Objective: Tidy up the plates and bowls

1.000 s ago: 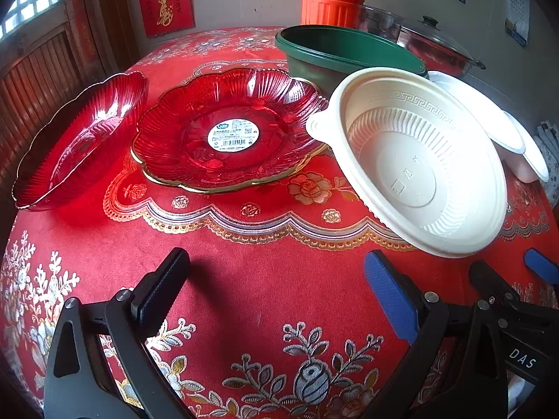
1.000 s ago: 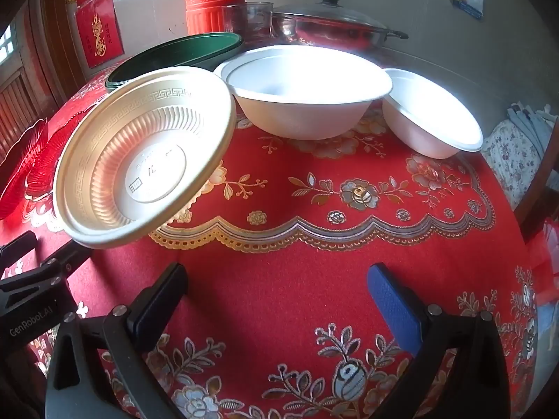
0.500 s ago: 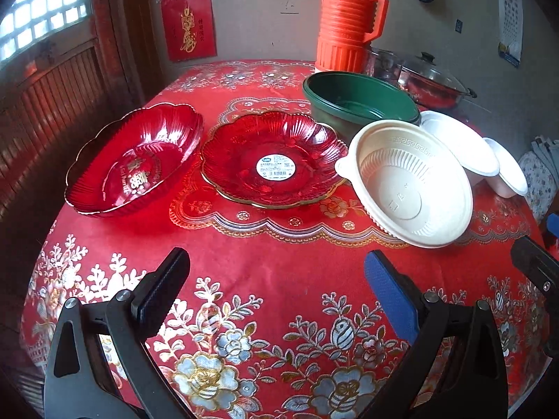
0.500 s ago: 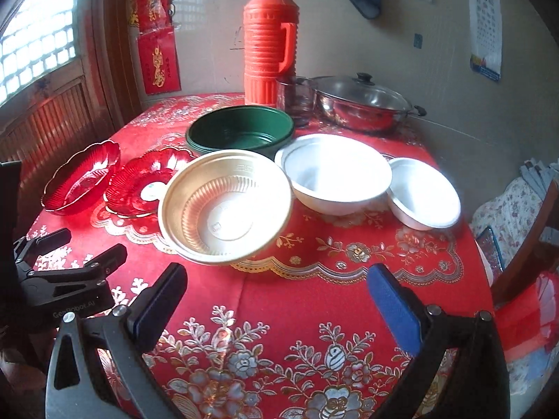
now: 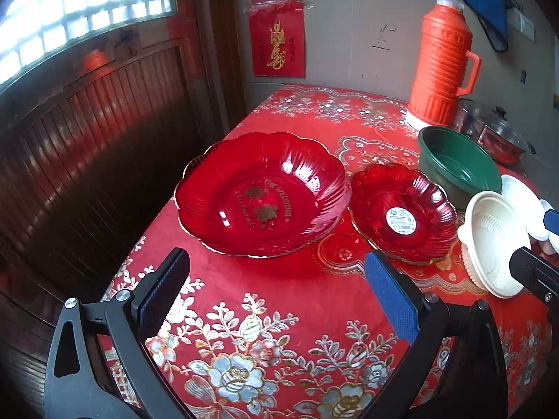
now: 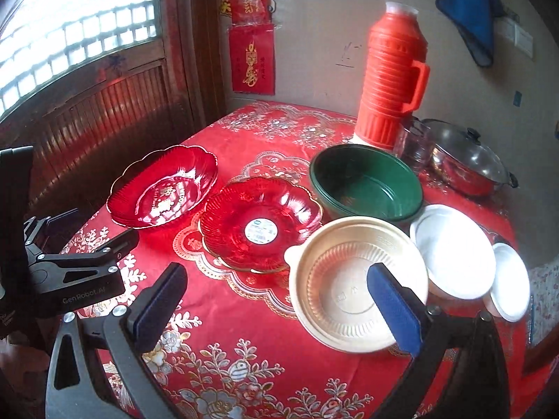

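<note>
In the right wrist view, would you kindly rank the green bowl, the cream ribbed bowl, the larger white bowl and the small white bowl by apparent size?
1. cream ribbed bowl and green bowl: look alike; the cream one sits nearer the camera, so unranked.
2. larger white bowl.
3. small white bowl, partly hidden behind the larger one.

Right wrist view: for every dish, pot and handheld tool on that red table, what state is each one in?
Large red scalloped glass dish: upright, empty.
Smaller red glass plate with white sticker: upright, empty.
Dark green round basin: upright, empty.
Cream ribbed plastic bowl: empty, tilted.
Large white bowl: upright, empty.
Small white bowl: upright.
Orange thermos flask: standing, capped.
Steel pot: lid on.
Left tool: open, holding nothing.
Right tool: open, holding nothing.
</note>
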